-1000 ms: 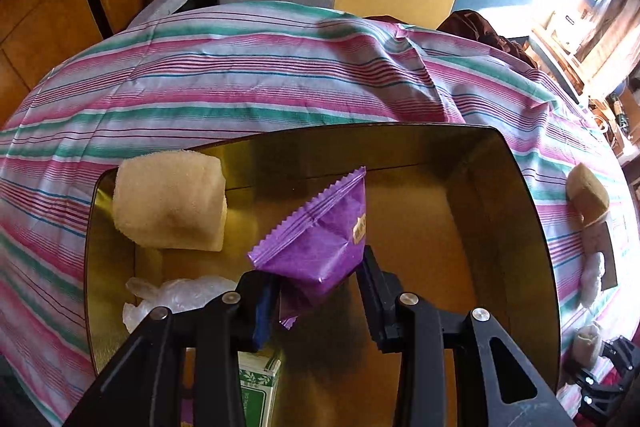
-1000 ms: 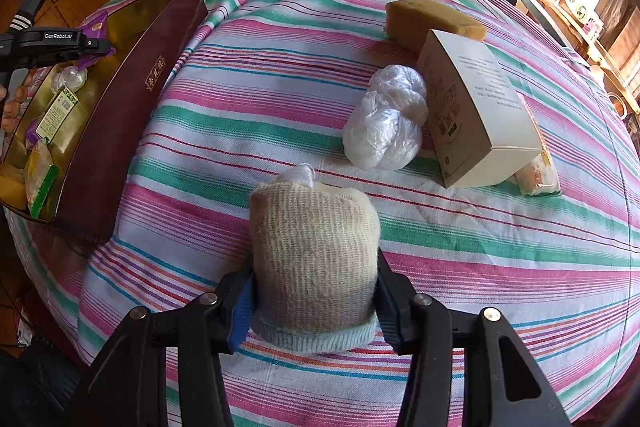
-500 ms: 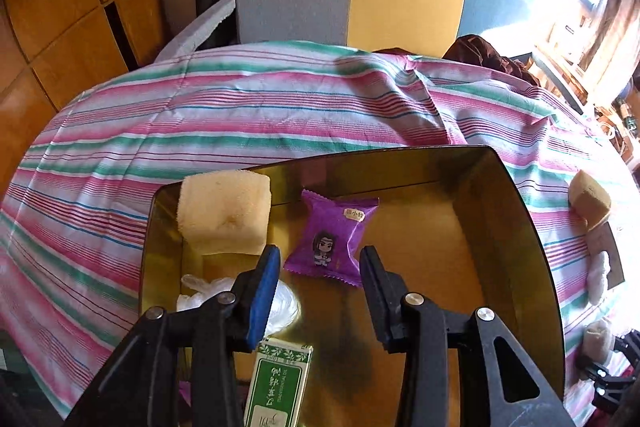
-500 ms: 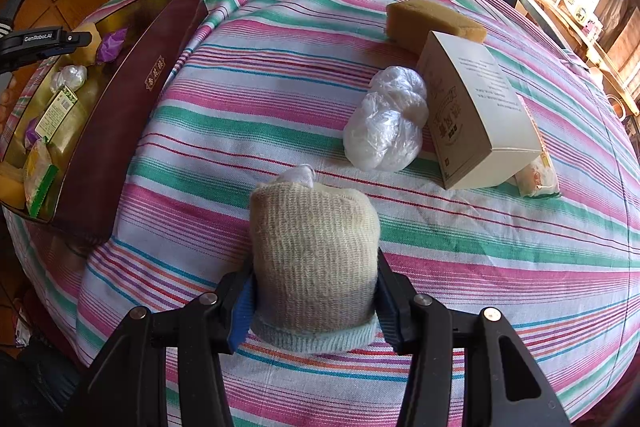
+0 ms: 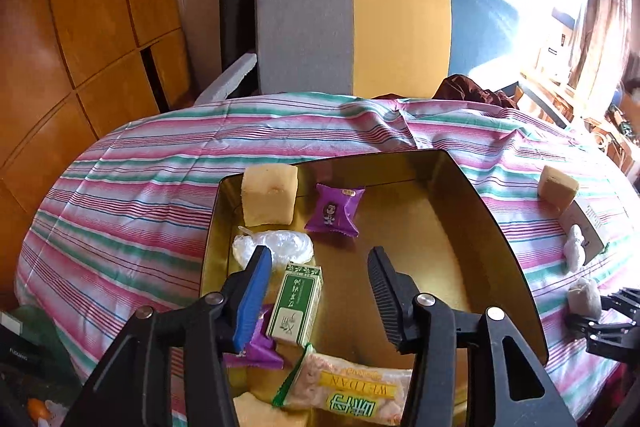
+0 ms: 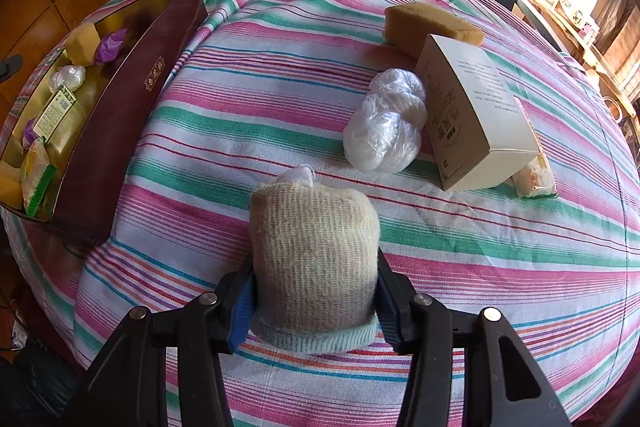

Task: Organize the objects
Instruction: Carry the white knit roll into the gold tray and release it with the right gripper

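Gripping knit sock (image 6: 314, 259), right tongs (image 6: 316, 301); left tongs (image 5: 320, 291) just opening (empty).

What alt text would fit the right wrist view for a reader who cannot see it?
The right gripper clamps a beige knitted sock bundle on a striped tablecloth. Beyond lie a plastic-wrapped ball, a cream carton and a sponge; a gold-lined box sits left.

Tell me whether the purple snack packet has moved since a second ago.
Yes. The purple snack packet has left the left tongs, whose jaws have just been opening, and now lies flat on the gold tray floor, beside the yellow sponge block.
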A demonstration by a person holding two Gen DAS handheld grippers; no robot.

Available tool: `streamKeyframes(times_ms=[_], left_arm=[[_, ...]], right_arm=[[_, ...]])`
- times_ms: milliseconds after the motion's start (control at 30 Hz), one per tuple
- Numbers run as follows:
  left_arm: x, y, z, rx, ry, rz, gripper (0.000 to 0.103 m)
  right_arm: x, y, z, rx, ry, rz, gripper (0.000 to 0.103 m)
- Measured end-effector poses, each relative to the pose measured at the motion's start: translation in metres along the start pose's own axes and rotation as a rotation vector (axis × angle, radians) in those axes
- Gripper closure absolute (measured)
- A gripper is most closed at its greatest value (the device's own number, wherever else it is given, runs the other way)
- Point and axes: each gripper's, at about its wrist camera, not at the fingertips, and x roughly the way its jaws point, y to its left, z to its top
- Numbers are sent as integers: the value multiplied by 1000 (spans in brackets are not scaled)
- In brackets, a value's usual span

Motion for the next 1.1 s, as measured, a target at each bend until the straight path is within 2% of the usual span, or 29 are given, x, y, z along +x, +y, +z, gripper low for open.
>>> streamKeyframes(times_ms=[167, 333, 500, 567, 600, 633, 667, 700, 833, 933, 1100], left_arm=[[-25, 1, -15, 1, -45, 9, 47], [-36, 5, -28, -18, -55, 2, 47], [-44, 13, -35, -28, -66, 5, 47], [-46, 17, -38, -35, -72, 9, 46], [-46, 18, -39, -38, -73, 9, 46], [-47, 20, -40, -43, -74, 8, 46], [-47, 23, -41, -47, -77, 10, 46], [-48, 25, -42, -51, -80, 13, 46], [-50, 35, -46, -73, -80, 18, 45], [-49, 45, -51, -98, -74, 19, 45], [-50, 69, -61, -161, -68, 37, 45]], right_arm=[[-2, -11, 3, 11, -8, -5, 52], [-6, -22, 8, 36, -4, -13, 52], [-24, -32, 22, 103, -25, 35, 53], [-40, 37, 16, 119, -52, 71, 53], [-52, 55, -13, 118, -68, 87, 53], [-45, 85, 8, 108, -84, 97, 53], [-57, 90, 6, 97, -97, 111, 53], [-58, 113, 10, 88, -108, 129, 53], [-59, 165, 44, 51, -124, 218, 53], [-42, 201, 72, 42, -99, 267, 53], [-9, 251, 109, 64, -30, 296, 53]])
